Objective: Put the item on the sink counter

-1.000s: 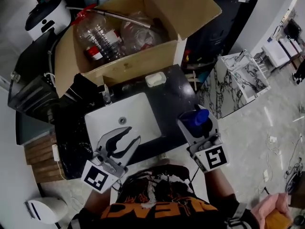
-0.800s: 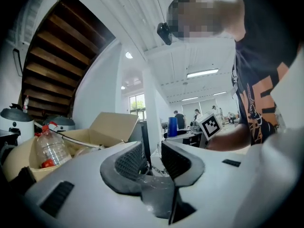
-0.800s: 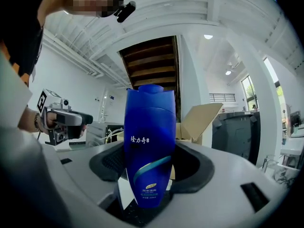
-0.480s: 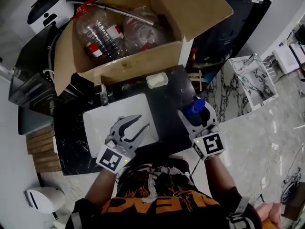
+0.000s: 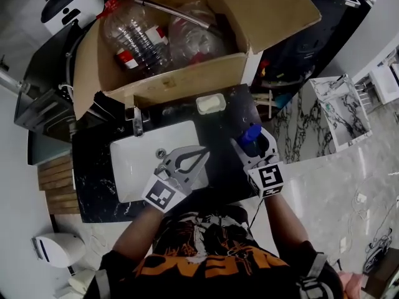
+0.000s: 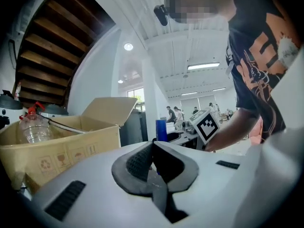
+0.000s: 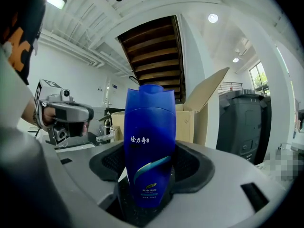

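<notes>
In the head view my right gripper [image 5: 255, 140] is shut on a blue shampoo bottle [image 5: 251, 132], held over the black sink counter [image 5: 227, 126] just right of the white basin [image 5: 134, 161]. The right gripper view shows the bottle [image 7: 149, 141] upright between the pads of that gripper [image 7: 149, 167]. My left gripper [image 5: 204, 152] hovers over the basin's right rim. Its jaws have just been closing and now meet with nothing between them, as the left gripper view confirms [image 6: 153, 151].
An open cardboard box [image 5: 181, 80] with clear plastic bottles [image 5: 134, 42] stands behind the counter. A faucet [image 5: 136, 122] and a white soap dish [image 5: 211, 103] sit at the counter's back edge. A marbled stand [image 5: 336, 104] is to the right, wooden steps [image 5: 53, 185] to the left.
Both grippers have moved forward and lower over the sink counter. The left jaws went from wide open to closed. The right gripper still holds the blue bottle.
</notes>
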Tool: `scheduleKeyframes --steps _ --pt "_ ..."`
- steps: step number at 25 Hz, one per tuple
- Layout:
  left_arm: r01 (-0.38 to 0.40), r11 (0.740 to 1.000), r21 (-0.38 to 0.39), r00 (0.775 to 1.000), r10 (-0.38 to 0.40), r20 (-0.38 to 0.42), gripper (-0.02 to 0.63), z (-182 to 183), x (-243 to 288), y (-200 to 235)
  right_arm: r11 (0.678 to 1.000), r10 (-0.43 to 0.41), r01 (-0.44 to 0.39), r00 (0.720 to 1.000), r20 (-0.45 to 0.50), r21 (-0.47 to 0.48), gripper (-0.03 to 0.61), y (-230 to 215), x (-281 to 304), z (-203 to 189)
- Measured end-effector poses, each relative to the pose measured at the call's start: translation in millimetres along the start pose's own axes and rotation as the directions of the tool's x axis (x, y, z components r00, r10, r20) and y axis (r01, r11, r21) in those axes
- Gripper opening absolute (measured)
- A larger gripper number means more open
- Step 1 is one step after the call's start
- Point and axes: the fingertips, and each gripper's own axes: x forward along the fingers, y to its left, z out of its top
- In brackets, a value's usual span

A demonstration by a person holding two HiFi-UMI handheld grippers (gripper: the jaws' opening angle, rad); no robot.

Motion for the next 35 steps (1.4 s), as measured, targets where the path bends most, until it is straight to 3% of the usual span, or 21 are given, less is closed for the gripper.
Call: scheduleKeyframes --steps 10,13,19,25,30,35 --pt "-0.063 0.997 -0.054 0.998 0.062 -0.023 0.014 -7.4 5.4 13.0 1.0 -0.02 0.021 0.999 -0.039 0.013 0.291 -26.5 35.2 -51.5" --pt "-0.052 0.998 -0.026 0.996 0.05 -0.069 0.015 -15.4 6.6 15.2 1.0 -0.02 0.021 0.998 -0.057 0.021 0.291 -30.2 46.8 -64.9" --pt "-0.083 0.993 -0.079 0.995 0.078 -0.068 0.014 -22.9 8.4 21.4 0.999 -0.023 0.026 0.996 -0.088 0.035 0.291 -35.8 61.1 -85.7" --pt "-0.072 0.992 -0.1 0.99 0.059 -0.129 0.014 -51.6 15.2 23.5 0.999 -0.01 0.014 0.994 -0.111 0.037 0.291 -32.2 68.6 -103.7" --pt "-0.053 0.988 -0.143 0.992 0.036 -0.118 0.014 -60.3 31.5 20.6 0.999 -0.017 0.021 0.992 -0.122 0.031 0.291 -33.4 68.9 -114.8" --pt "-0.032 0.994 -0.102 0.994 0.021 -0.11 0.014 -57.6 37.8 23.0 0.999 -0.022 0.027 0.992 -0.122 0.035 0.291 -36.2 71.4 -119.0"
